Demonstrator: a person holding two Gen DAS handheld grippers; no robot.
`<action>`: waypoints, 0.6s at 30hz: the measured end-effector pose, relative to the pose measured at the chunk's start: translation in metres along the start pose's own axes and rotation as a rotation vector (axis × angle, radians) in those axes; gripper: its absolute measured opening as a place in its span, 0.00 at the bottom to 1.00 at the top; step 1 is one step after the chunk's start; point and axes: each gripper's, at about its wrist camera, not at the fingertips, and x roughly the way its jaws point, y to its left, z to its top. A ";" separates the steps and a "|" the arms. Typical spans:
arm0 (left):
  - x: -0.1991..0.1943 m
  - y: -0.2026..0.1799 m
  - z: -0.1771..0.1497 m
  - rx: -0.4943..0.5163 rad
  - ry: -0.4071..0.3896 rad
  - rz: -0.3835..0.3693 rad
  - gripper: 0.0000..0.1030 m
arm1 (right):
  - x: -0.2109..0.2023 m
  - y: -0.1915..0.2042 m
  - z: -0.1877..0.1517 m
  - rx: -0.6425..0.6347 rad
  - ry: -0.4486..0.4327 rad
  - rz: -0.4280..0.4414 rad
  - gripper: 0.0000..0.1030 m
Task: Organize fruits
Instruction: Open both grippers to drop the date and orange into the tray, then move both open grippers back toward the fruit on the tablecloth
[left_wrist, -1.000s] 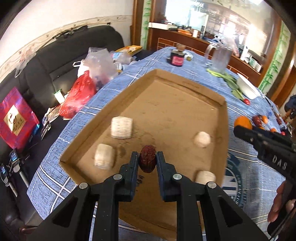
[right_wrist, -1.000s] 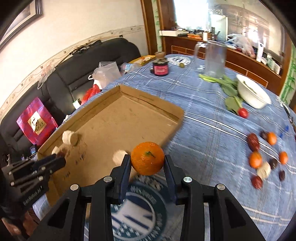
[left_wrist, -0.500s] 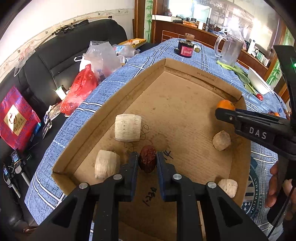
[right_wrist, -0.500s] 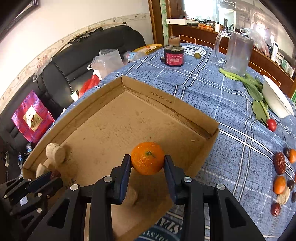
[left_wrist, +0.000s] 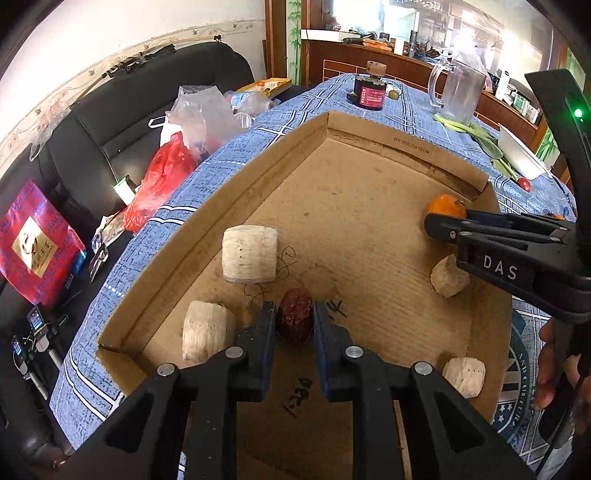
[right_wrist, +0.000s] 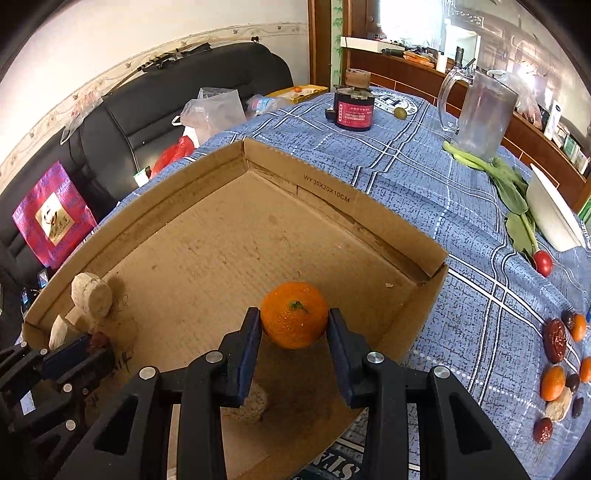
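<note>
The cardboard box has "WY 30X20X10CM" printed on its inner wall. The right gripper carries white letters "DAS" on its black side.

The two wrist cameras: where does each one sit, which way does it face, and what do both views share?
Left wrist: on the left gripper, looking down along its fingers at the red date it grips over the cardboard box; a hand shows at right.
Right wrist: on the right gripper, looking down at the orange it grips over the box's right part.
Shared: box, both fruits, each other's gripper, black jar.
</note>
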 end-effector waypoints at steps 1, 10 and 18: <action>0.000 0.001 0.000 -0.003 0.002 0.002 0.24 | -0.001 0.000 0.000 -0.002 0.000 -0.005 0.39; -0.007 0.003 -0.005 -0.017 -0.007 0.013 0.39 | -0.016 -0.001 -0.004 0.006 -0.028 -0.033 0.56; -0.023 -0.001 -0.009 -0.010 -0.042 0.032 0.50 | -0.047 0.001 -0.014 -0.004 -0.073 -0.050 0.56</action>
